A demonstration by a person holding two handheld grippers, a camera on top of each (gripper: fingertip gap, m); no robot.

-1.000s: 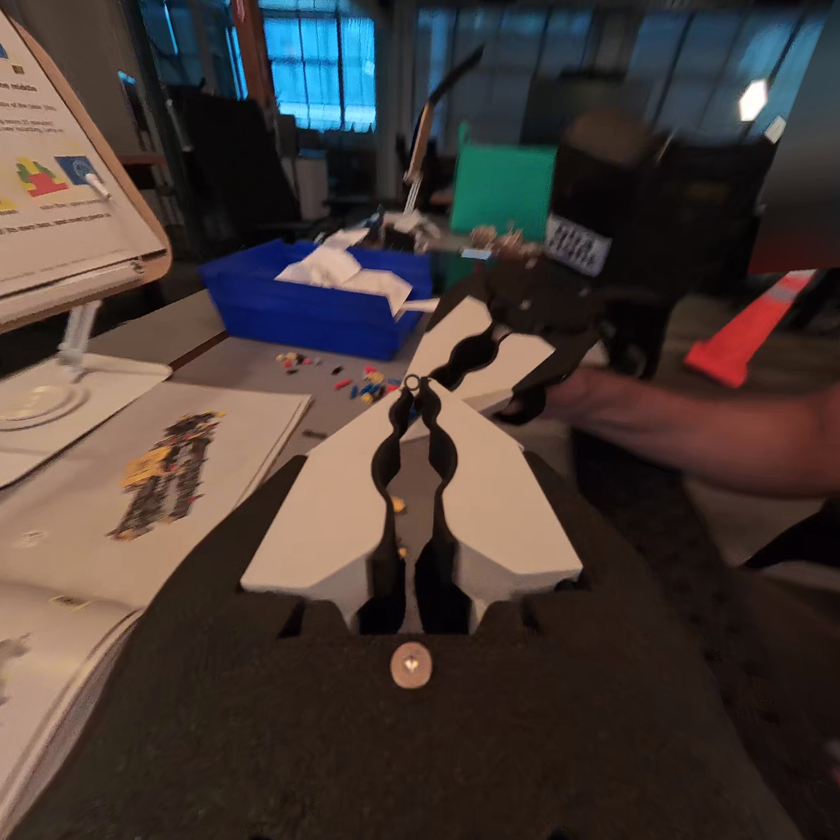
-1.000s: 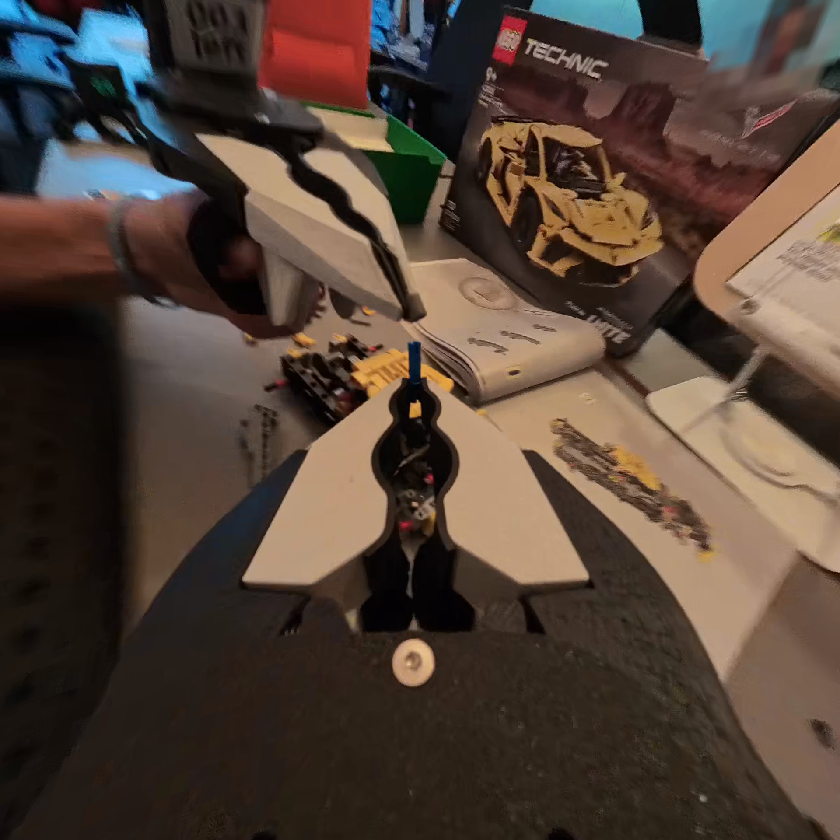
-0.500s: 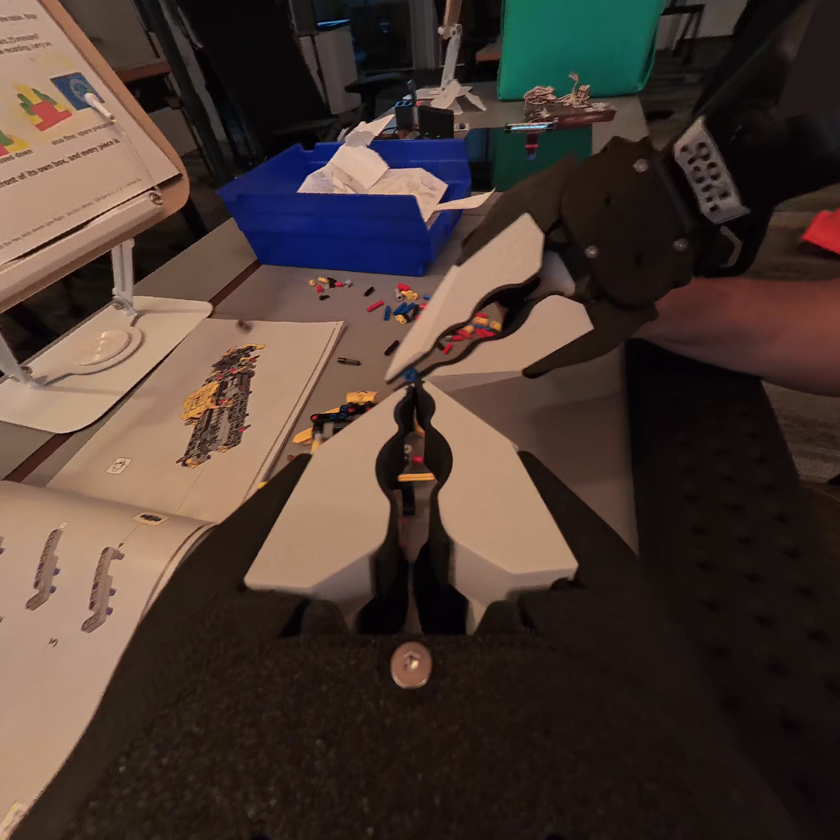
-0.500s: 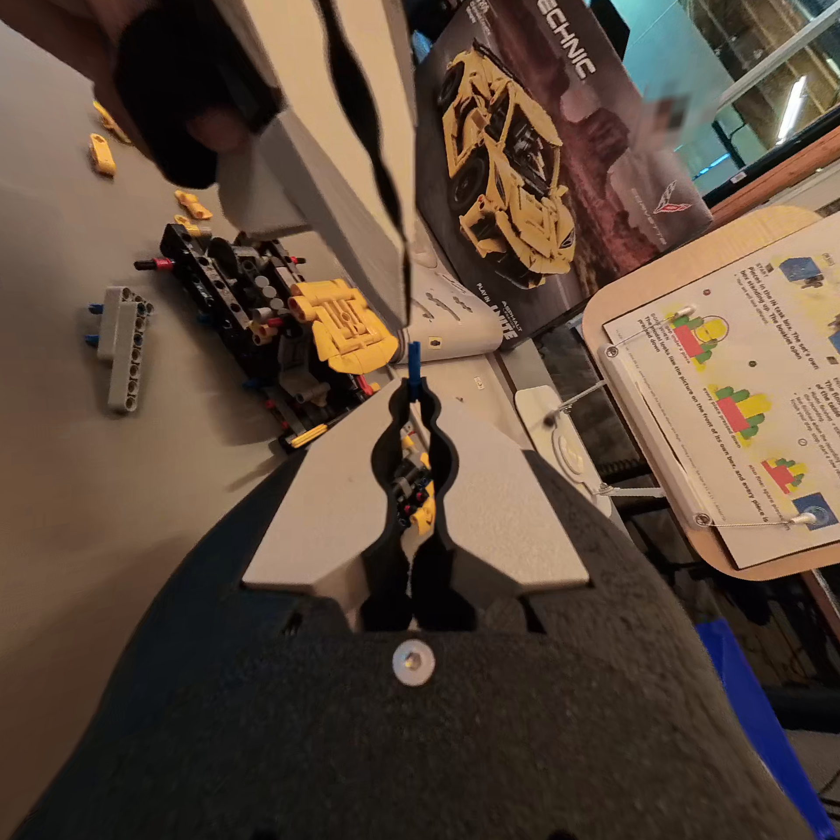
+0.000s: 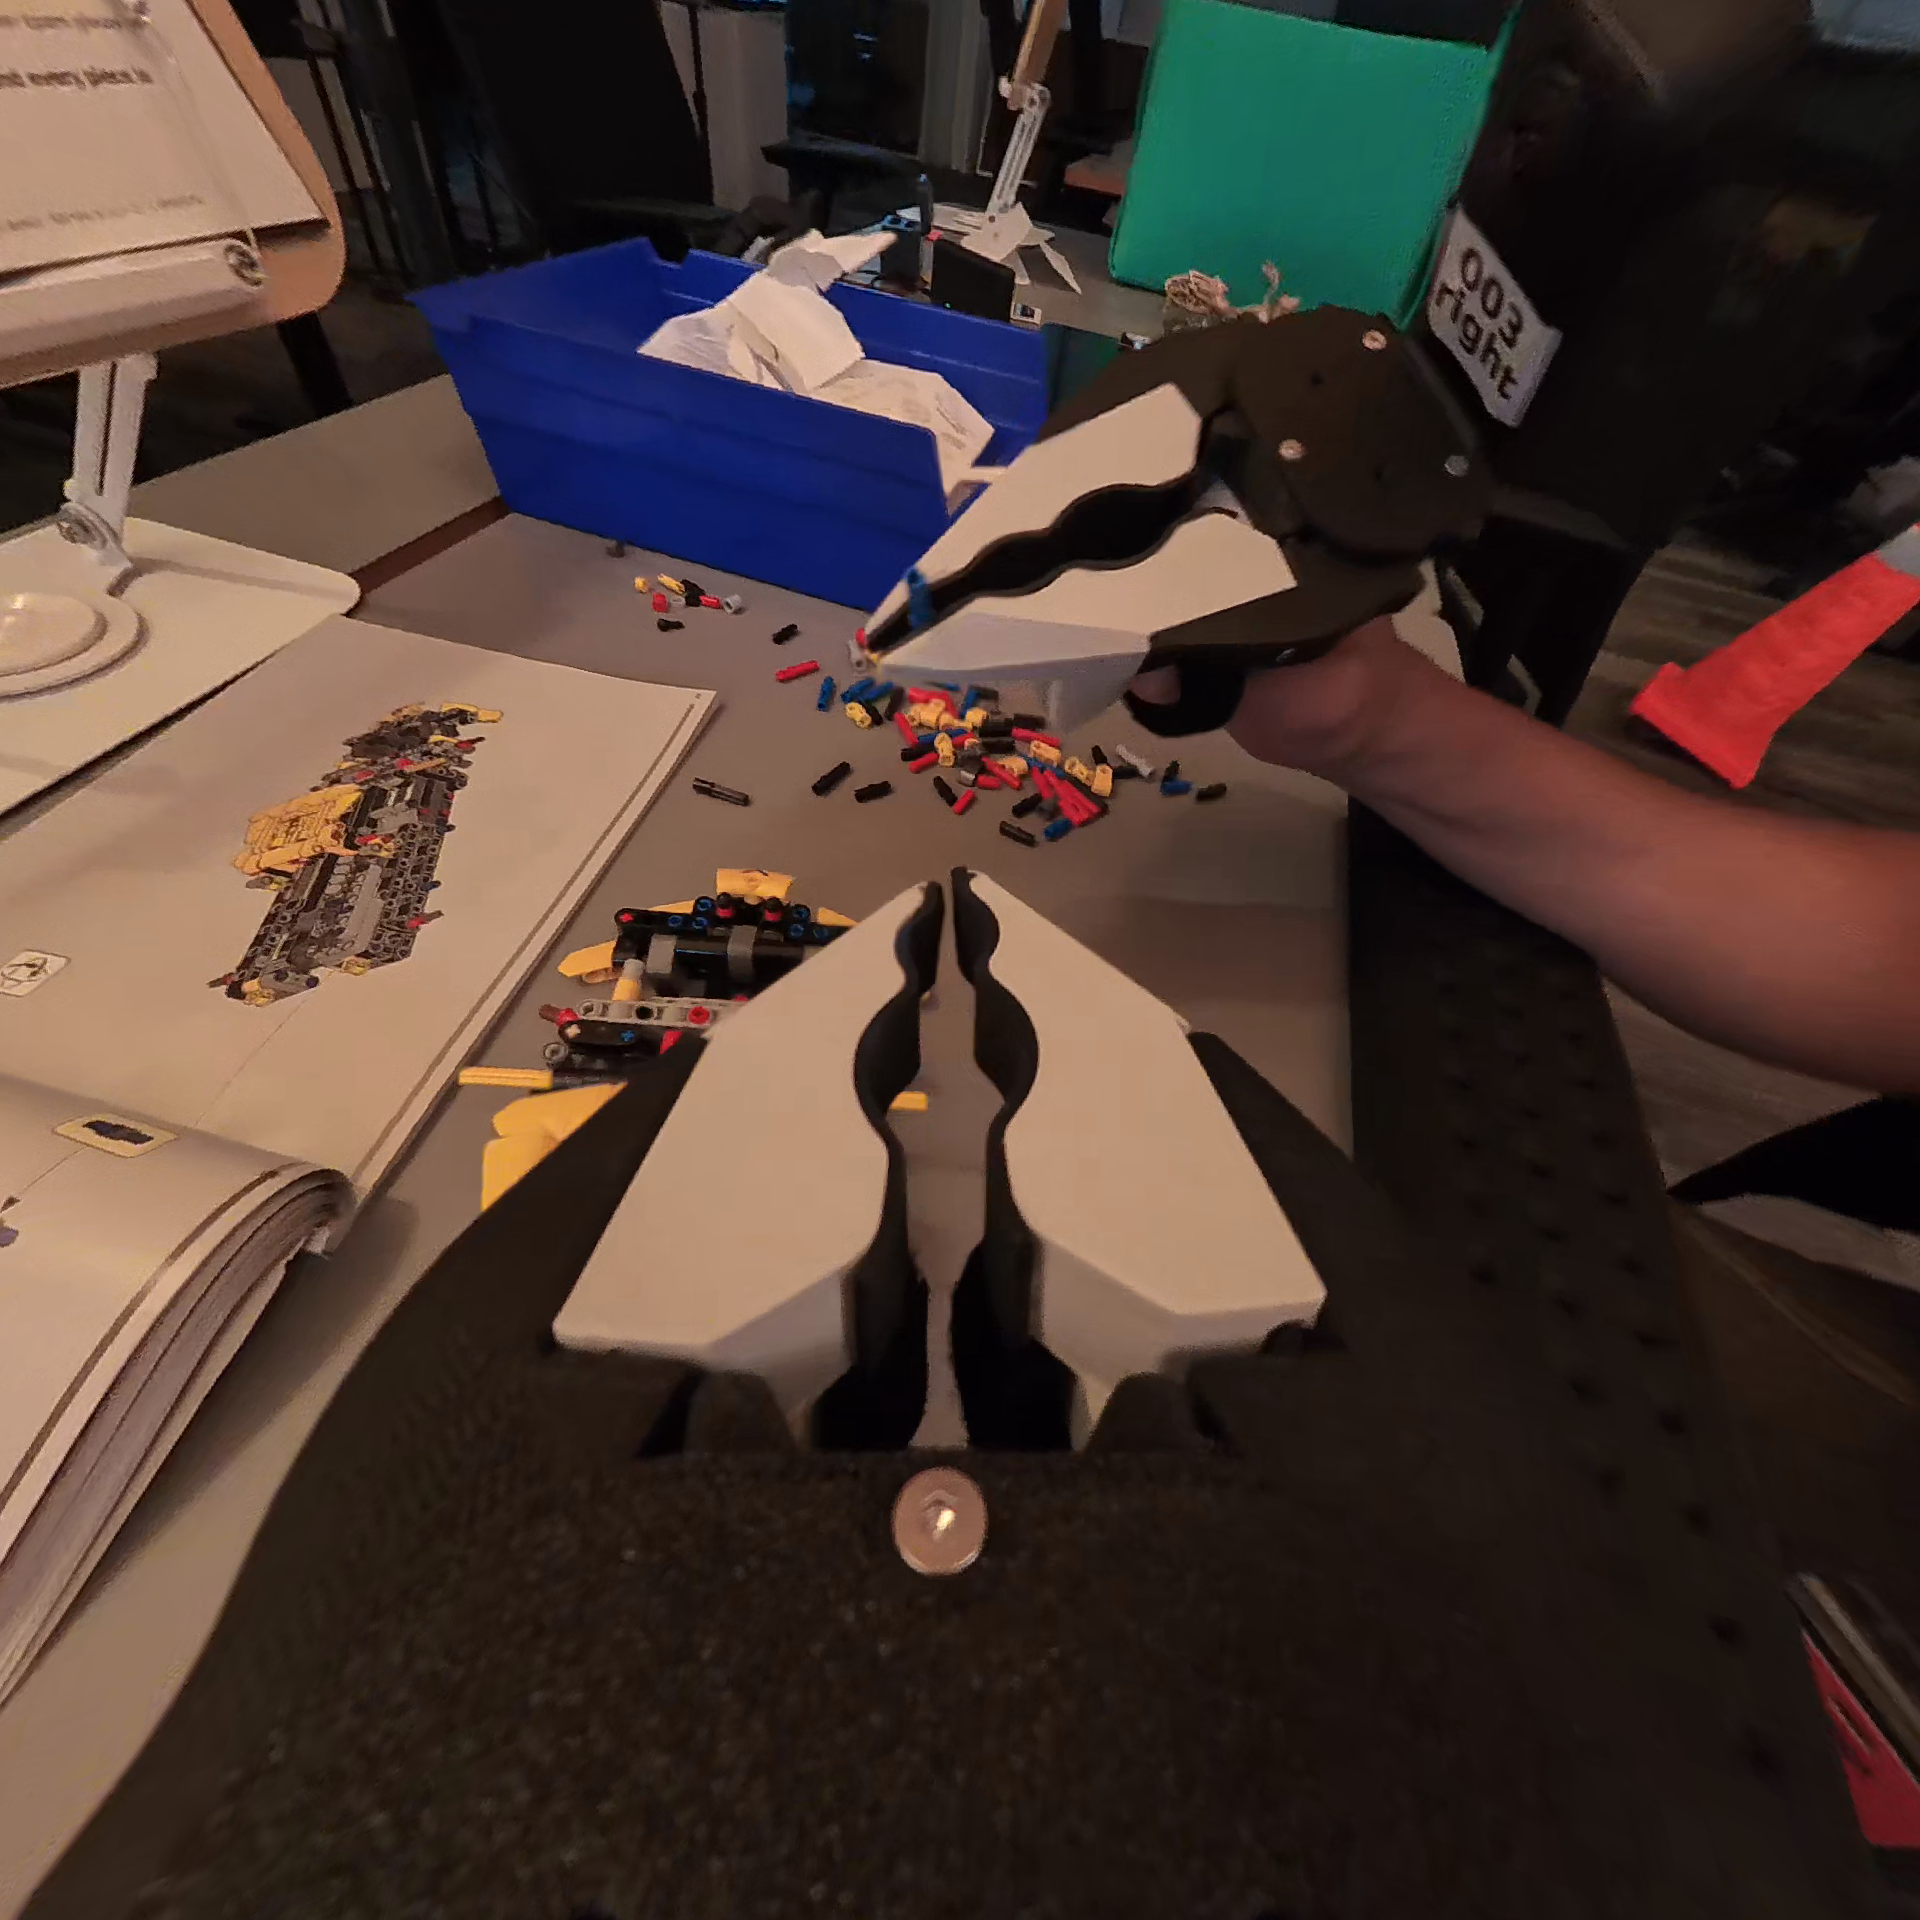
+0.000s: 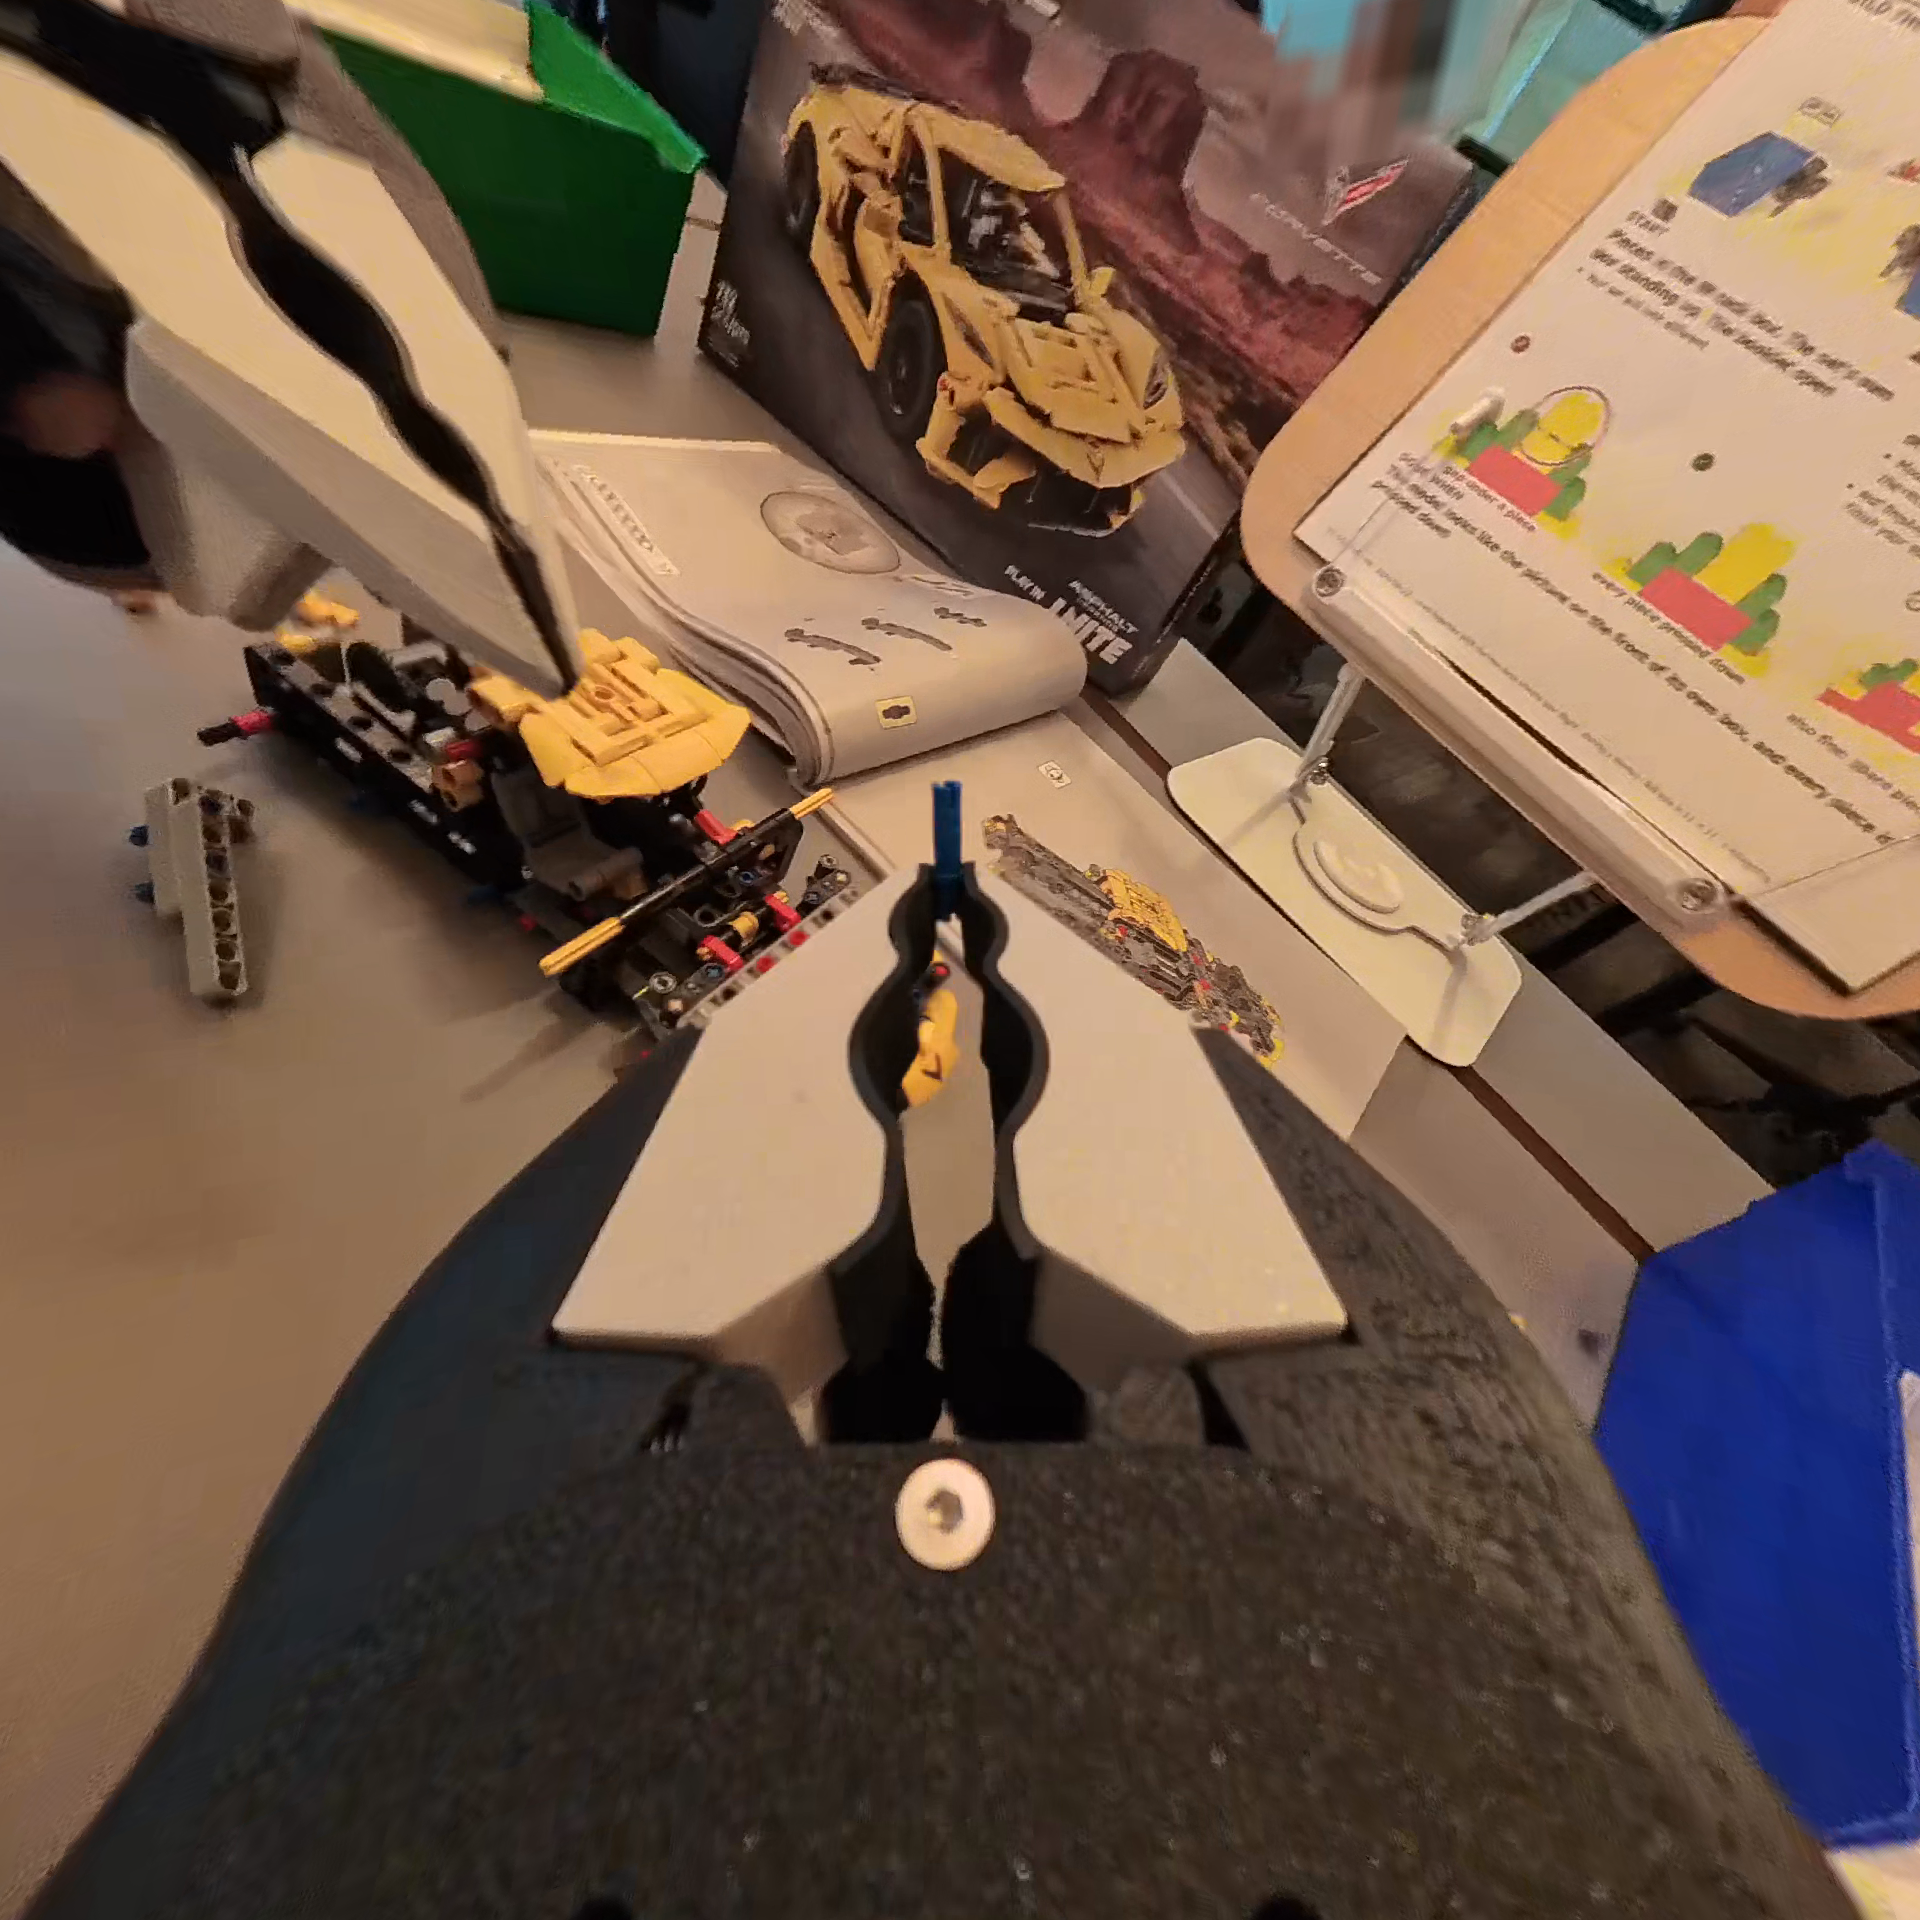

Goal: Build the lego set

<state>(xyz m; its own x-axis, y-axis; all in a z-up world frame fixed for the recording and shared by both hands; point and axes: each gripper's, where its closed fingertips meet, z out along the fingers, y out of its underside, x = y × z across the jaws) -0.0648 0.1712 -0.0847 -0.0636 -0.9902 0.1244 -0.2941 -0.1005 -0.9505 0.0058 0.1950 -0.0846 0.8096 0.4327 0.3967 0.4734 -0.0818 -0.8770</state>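
My right gripper [image 6: 943,883] pinches a blue pin [image 6: 945,821]; left gripper [image 6: 556,665], closed and empty, steadies the chassis [image 6: 499,769] — next, align pin with hole.

Left wrist view: sitting just behind the left gripper [image 5: 945,894], looking forward and down along its fingers across the grey table [image 5: 1195,935], close above the half-built car [image 5: 707,966], facing the far blue bin [image 5: 727,457]; catching the right gripper [image 5: 883,634] at far right. Right wrist view: riding behind the right gripper [image 6: 945,883], tilting down toward the car box [image 6: 1039,312] and the stand with a sheet [image 6: 1662,499], with the left gripper [image 6: 551,665] entering top left. Sharing the half-built car [image 6: 582,790], the open booklet [image 5: 343,831] [image 6: 831,603] and the table between them.
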